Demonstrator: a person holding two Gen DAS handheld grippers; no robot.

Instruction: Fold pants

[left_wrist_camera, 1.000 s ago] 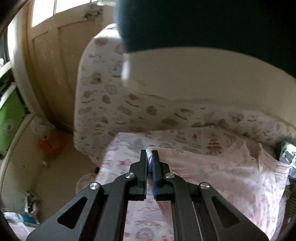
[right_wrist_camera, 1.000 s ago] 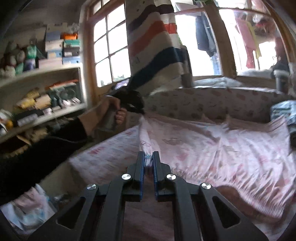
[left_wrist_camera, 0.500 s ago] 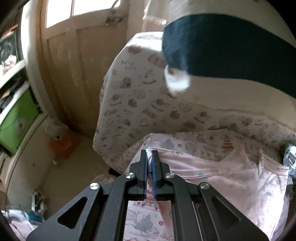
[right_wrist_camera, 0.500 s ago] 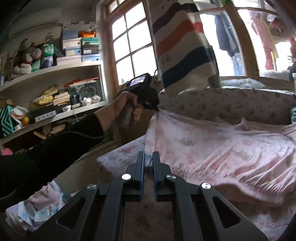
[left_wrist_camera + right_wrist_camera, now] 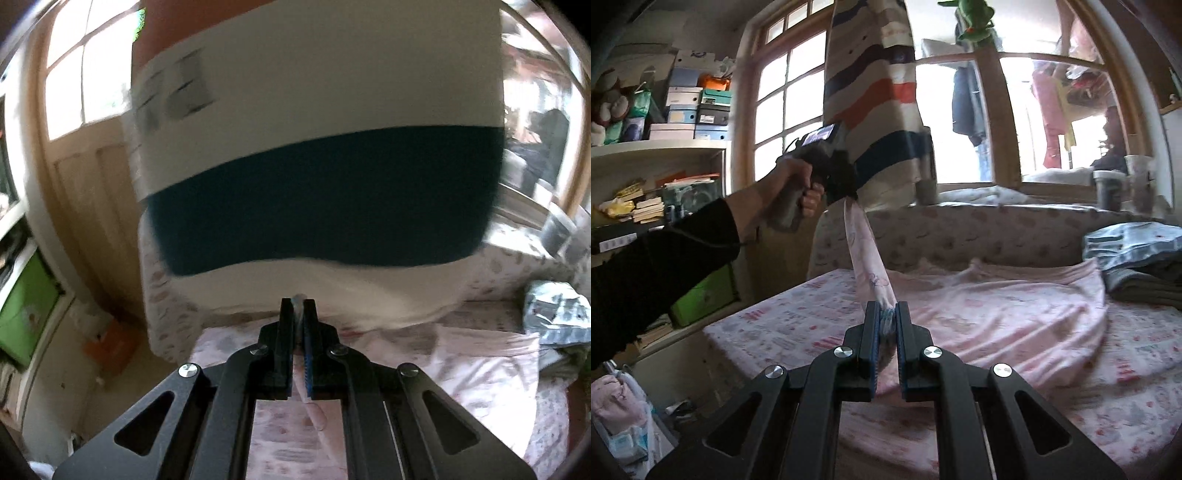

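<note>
Left gripper [image 5: 846,192] has risen, stretching the pants [image 5: 979,317] taut.

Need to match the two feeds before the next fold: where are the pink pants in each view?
Left wrist: pink pants fill the lower right, an edge pinched in the left hand-held gripper.
Right wrist: they spread across centre-right, one edge stretched from the right hand-held gripper up to the left one.
Shared landmark: the striped hanging towel.
</note>
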